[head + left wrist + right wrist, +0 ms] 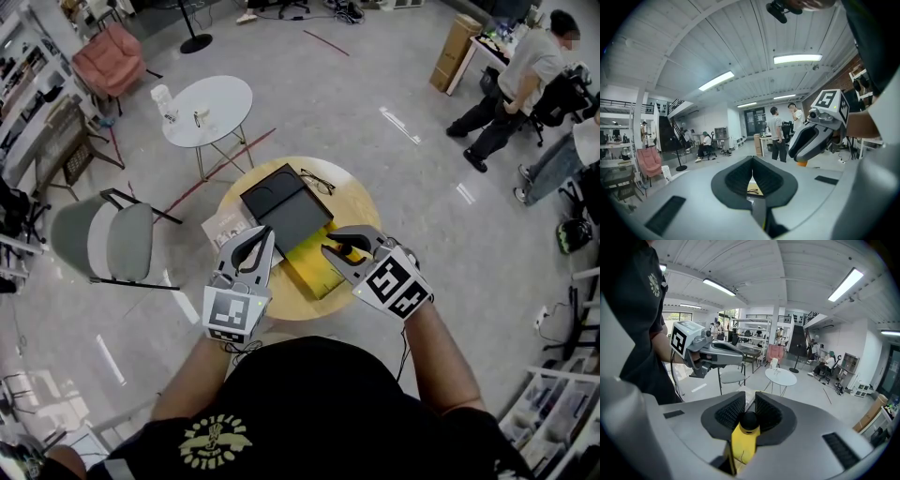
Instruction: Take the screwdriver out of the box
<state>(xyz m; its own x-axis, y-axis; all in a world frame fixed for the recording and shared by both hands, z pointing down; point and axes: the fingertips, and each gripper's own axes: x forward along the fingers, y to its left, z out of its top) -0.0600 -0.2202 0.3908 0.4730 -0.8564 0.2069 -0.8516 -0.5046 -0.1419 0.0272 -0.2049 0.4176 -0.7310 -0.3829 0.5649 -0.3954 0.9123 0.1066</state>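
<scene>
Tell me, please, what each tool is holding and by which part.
Right tool: the screwdriver, gripped at its yellow handle's black-capped end. Left tool: shut, empty.

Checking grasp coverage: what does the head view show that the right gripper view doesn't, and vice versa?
Head view only: the box's black lid and the eyeglasses on the wooden table.
Right gripper view only: up close, the right tool with its jaws closed on the yellow, black-capped handle of the screwdriver.
Both: the left tool, the white round table and the grey chair.
</scene>
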